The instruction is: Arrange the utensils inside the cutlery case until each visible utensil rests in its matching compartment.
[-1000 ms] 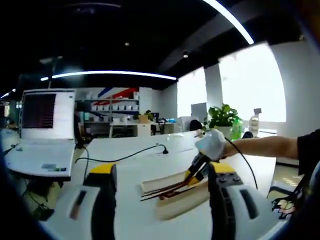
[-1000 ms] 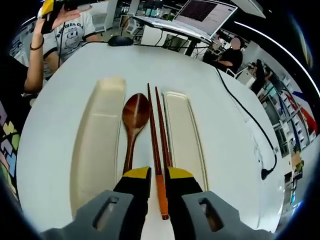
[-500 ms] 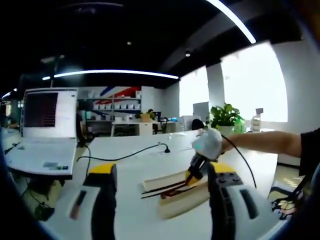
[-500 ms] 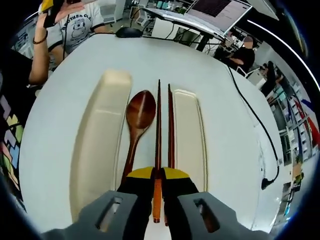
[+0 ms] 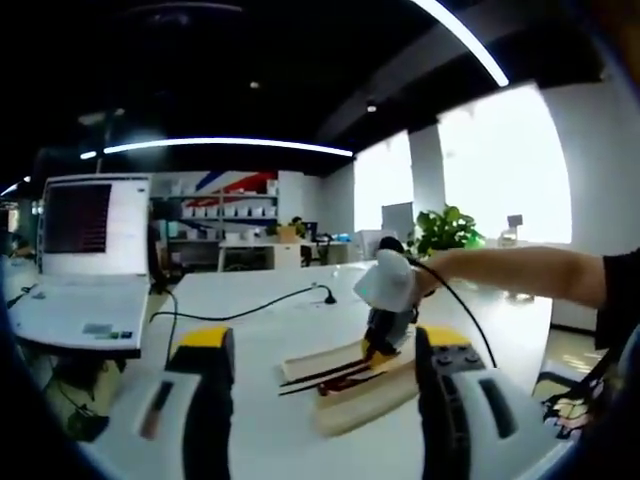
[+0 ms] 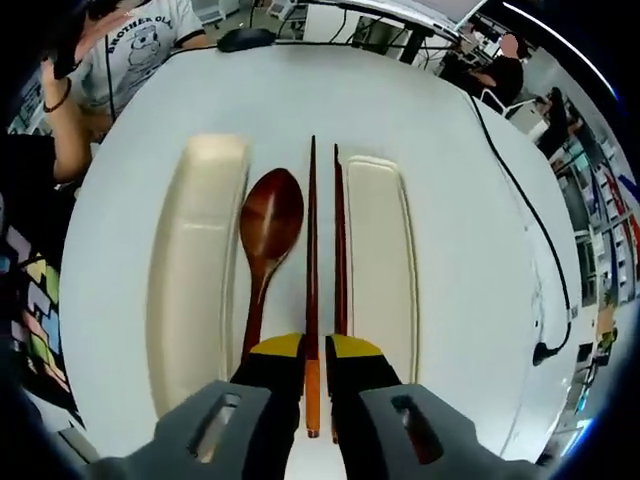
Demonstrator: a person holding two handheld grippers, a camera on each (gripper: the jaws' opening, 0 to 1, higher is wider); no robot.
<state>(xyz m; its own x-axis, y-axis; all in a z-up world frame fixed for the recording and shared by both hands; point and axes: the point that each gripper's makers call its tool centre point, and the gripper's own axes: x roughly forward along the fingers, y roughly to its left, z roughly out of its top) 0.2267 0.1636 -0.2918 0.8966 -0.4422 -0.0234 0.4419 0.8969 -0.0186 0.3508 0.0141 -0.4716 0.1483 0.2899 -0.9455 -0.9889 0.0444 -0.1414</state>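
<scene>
In the right gripper view a dark wooden spoon (image 6: 268,225) and two dark chopsticks (image 6: 312,250) lie on the white table (image 6: 450,160) between two long cream case halves, one on the left (image 6: 198,270) and one on the right (image 6: 380,260). My right gripper (image 6: 313,352) is down over the near ends of the chopsticks, its yellow-tipped jaws shut on the left chopstick with the orange end. In the left gripper view my left gripper (image 5: 322,342) hovers wide open and holds nothing. Beyond it the right gripper (image 5: 385,295) stands over the case (image 5: 365,392).
An open laptop (image 5: 85,250) sits at the left. A black cable (image 5: 250,312) runs across the table, also in the right gripper view (image 6: 530,250). A mouse (image 6: 245,38) lies at the far edge. A seated person (image 6: 130,50) is beyond the table. A plant (image 5: 445,232) stands behind.
The chopsticks went from slanted to straight and parallel between the case halves. In the left gripper view the right gripper moved left along the case. My left gripper stayed open.
</scene>
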